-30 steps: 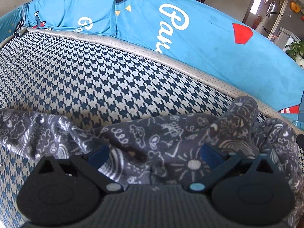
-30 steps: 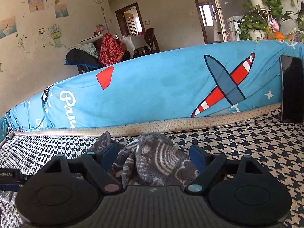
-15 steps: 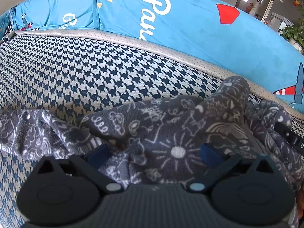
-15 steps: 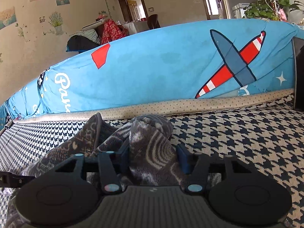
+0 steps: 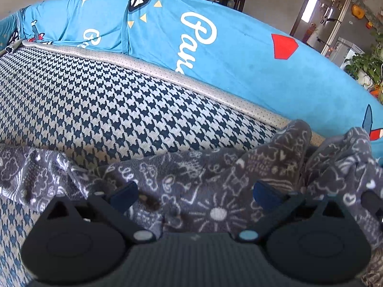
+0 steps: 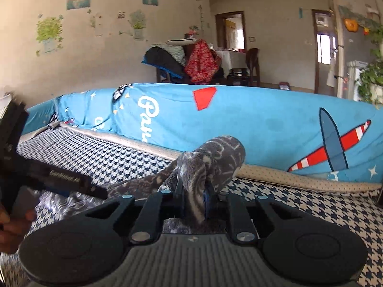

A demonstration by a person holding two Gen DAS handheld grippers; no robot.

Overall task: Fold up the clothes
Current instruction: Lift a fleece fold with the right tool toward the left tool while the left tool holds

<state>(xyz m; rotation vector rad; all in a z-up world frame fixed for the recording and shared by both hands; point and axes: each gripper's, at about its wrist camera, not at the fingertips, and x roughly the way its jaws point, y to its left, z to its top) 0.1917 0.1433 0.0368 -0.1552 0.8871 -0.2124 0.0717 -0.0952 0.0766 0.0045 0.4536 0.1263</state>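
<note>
Pinching the grey garment (image 6: 210,157) tight, our right tool (image 6: 194,191) lifts a fold. Our left tool (image 5: 194,191) sits wide apart over the cloth, gripping nothing.

Grey patterned garment (image 5: 215,191) edges beyond frame; left hand-held gripper (image 6: 79,186) blurred.

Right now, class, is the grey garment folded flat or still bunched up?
Bunched. The garment lies rumpled on the sofa seat, with a wad pinched up in the shut right gripper.

A home living room: sofa (image 6: 100,153), wall stickers (image 6: 49,32), houseplants (image 6: 371,79).
</note>
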